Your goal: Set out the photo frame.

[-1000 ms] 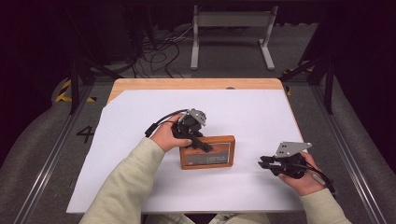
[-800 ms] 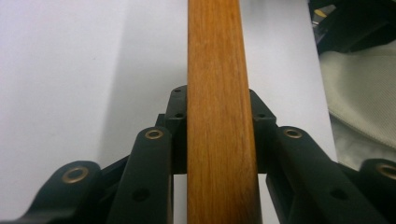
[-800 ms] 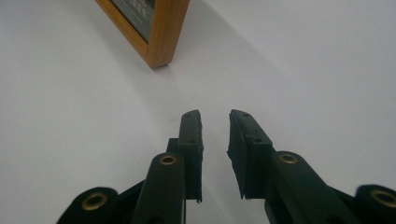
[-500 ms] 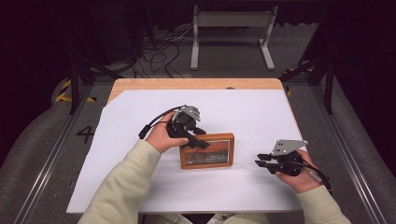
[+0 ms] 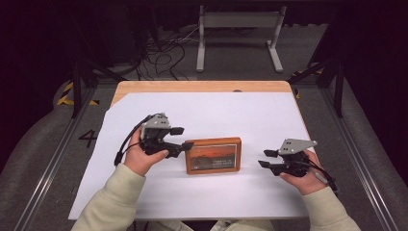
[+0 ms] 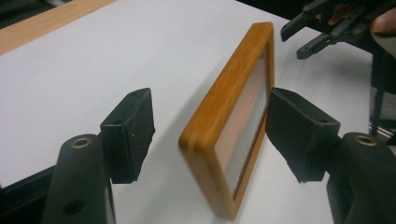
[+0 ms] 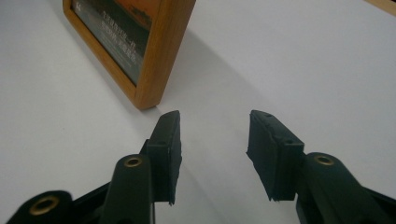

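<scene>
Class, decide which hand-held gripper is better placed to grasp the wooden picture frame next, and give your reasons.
Left. The left hand-held gripper is open with its jaws on either side of the wooden picture frame's edge. The right hand-held gripper is open too, but apart from it.

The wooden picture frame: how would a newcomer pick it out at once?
On the white sheet covering the table, look near the front edge, between the person's two hand-held black tools. The flat rectangular orange-brown wooden picture frame lies there, holding a dark reddish picture; it is the one wooden item on the sheet.
</scene>
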Available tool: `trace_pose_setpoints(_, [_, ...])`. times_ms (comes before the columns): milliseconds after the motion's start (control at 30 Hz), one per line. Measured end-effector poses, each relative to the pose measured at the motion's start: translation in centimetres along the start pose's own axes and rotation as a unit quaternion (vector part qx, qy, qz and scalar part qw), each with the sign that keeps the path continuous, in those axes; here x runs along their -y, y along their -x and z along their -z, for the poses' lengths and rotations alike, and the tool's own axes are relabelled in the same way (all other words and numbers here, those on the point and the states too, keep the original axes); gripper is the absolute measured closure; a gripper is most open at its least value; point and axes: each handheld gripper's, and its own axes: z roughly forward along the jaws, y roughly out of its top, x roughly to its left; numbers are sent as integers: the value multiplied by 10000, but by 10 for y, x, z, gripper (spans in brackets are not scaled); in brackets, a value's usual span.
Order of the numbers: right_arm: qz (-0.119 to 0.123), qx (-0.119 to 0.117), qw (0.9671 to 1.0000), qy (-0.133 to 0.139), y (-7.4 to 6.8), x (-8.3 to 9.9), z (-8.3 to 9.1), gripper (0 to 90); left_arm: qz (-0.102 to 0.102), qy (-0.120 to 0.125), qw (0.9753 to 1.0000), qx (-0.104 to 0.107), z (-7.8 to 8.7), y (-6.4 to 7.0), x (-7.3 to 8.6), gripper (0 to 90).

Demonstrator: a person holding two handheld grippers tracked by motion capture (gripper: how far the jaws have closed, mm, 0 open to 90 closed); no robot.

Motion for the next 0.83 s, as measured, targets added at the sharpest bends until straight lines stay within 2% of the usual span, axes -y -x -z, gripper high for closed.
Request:
trace_pose_setpoints(67, [-37,-22,10000,55,0,-1,0,522,108,14,9997,-215,5,0,12,296])
trace_pose_setpoints(100, [-47,-14,10000,77,0,-1,0,512,152,-65,9993,-326,6,0,21,283])
trace_pose_setpoints(200, [-112,3,9998,190,1,0,1,494,212,-96,9981,-575,11,1,46,262])
trace_pose_setpoints(367, [-342,82,9986,398,5,7,5,476,495,37,9952,-849,19,3,83,234])
trace_pose_setpoints(433, [-425,100,9979,481,6,10,6,472,660,84,9938,-886,19,2,97,228])
trace_pose_setpoints(500, [-462,127,9976,494,7,13,6,467,728,34,9933,-898,15,1,111,217])
trace_pose_setpoints(567, [-515,128,9972,530,8,15,6,462,700,9,9933,-915,15,-1,116,220])
trace_pose_setpoints(667, [-553,139,9968,559,9,18,5,455,529,306,9928,-1032,17,-2,114,191])
trace_pose_setpoints(700, [-568,139,9967,566,10,19,5,452,448,308,9927,-1080,18,-2,114,189])
trace_pose_setpoints(833, [-611,155,9963,577,11,21,3,448,443,322,9922,-1124,18,-2,115,188])
